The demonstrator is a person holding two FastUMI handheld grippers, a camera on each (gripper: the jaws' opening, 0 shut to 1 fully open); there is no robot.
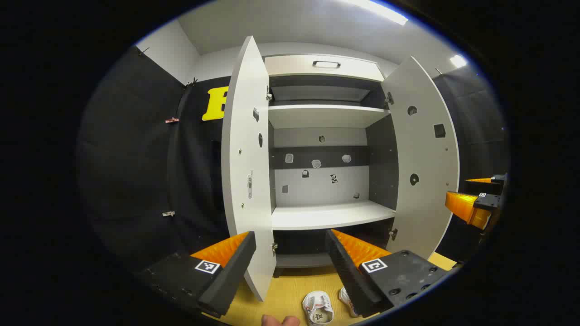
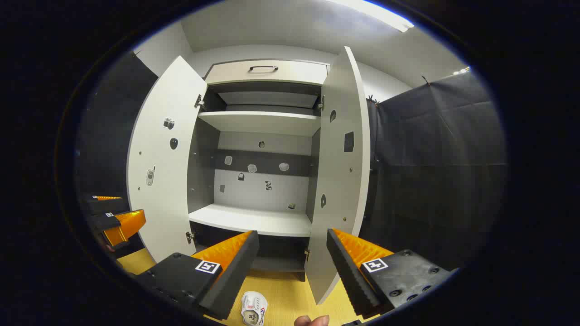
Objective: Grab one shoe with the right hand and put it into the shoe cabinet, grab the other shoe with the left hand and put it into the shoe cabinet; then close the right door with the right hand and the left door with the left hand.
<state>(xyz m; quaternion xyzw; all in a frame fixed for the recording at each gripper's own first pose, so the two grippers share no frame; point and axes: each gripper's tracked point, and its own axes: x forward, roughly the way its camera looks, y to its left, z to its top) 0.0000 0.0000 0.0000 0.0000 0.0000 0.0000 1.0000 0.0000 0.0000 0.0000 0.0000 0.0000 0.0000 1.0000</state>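
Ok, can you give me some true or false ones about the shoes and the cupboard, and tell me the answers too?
1. Both cabinet doors stand open. True: the left door and the right door are swung outward.
2. A shoe already sits on the middle shelf. False: the middle shelf is bare; a white shoe lies on the yellow floor in front.
3. The left gripper is holding a shoe. False: its fingers are apart with nothing between them.
4. The right gripper is open. True.
5. The drawer at the top has a dark handle. True: the handle sits on the drawer front.
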